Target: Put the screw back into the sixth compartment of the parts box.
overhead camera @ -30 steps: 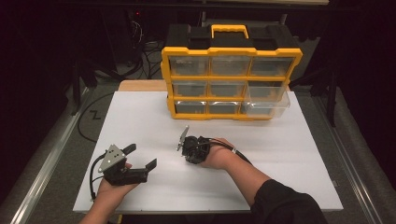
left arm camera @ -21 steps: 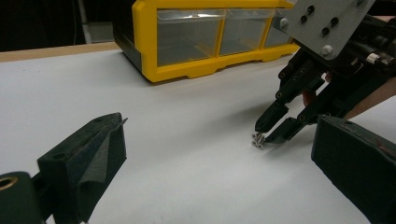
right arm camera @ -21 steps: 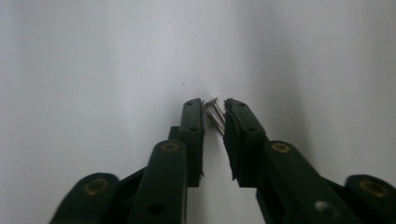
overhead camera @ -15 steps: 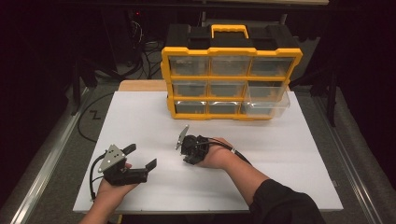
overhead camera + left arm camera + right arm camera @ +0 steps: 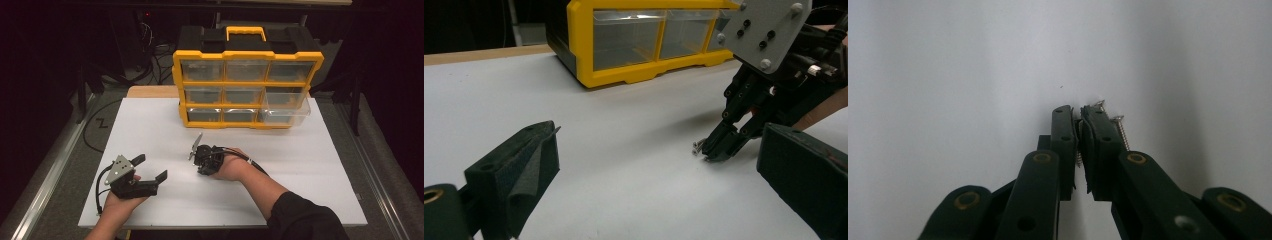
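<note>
Screws (image 5: 1120, 131) lie on the white tabletop (image 5: 310, 165), near its middle; my right gripper (image 5: 1077, 117) has just closed its jaws, one screw (image 5: 1078, 159) pinched between. My left gripper (image 5: 150, 167) stays wide open, holding nothing, near the front left corner.

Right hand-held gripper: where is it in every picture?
High view: the right hand-held gripper sits mid-table, pointing down.
Left gripper view: the right hand-held gripper is at the right, tips at the table.
Right gripper view: it rises from bottom middle; its jaws have just been closing, seemingly pinching a screw.
Shared landmark: the white table.
</note>
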Tool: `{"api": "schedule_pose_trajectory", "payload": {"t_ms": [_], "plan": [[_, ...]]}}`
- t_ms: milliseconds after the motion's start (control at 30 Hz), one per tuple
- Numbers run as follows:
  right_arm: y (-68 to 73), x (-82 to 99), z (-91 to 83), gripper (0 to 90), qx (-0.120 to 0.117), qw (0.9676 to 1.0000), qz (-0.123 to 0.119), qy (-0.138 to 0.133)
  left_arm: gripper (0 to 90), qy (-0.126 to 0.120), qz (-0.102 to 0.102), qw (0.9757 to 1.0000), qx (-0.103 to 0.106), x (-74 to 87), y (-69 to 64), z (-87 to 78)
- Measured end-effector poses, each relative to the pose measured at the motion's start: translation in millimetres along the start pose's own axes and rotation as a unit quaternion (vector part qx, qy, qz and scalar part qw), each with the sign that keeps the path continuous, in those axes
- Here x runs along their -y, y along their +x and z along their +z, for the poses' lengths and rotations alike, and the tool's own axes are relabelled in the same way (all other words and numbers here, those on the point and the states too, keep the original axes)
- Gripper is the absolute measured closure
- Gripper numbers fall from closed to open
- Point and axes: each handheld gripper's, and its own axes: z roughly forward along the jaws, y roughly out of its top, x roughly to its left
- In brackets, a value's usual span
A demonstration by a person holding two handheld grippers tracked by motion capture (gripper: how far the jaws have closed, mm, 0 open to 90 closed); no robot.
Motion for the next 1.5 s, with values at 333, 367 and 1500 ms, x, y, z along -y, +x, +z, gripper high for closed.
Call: {"api": "schedule_pose_trajectory", "payload": {"t_ms": [333, 367, 1500], "plan": [[-2.1, 3.6, -0.9, 83.2, -0.007, 0.9998, 0.02, 0.003, 3.9, -0.001, -0.001, 1.0, 0.0, 0.1, -0.1, -0.1], [-1.9, 3.7, -0.6, 84.0, -0.008, 0.9997, 0.022, 0.002, 3.9, -0.001, -0.001, 1.0, 0.0, 0.1, -0.2, -0.2], [12.1, 47.4, -45.9, 89.9, 0.025, 0.9987, 0.042, 0.012, 3.9, -0.011, -0.003, 0.9999, -0.001, -1.1, -0.7, -1.2]]}}
